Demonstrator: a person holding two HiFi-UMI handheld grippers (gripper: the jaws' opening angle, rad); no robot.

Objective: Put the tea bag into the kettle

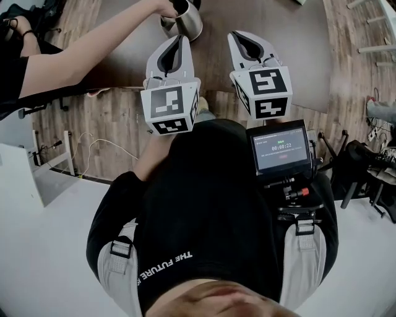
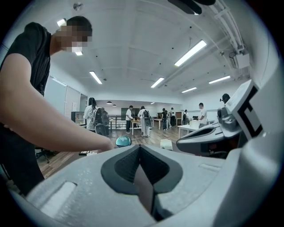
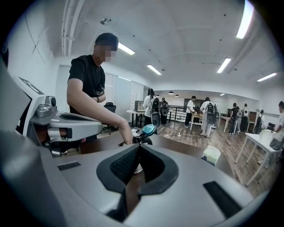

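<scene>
A steel kettle (image 1: 184, 20) stands on the dark table (image 1: 266, 25) at the top of the head view, and another person's hand (image 1: 166, 6) rests on it. Its teal lid knob (image 3: 147, 129) shows just past my right jaws and also in the left gripper view (image 2: 123, 141). My left gripper (image 1: 181, 38) hangs just short of the kettle, jaws shut with nothing between them. My right gripper (image 1: 238, 36) is level with it to the right, also shut and empty. I see no tea bag that I can identify.
A small pale box (image 3: 212, 155) sits on the table to the right of the kettle. The other person's arm (image 1: 80, 52) reaches in from the left across the table. A screen (image 1: 281, 148) is mounted at my chest. Wooden floor, chairs and cables surround the table.
</scene>
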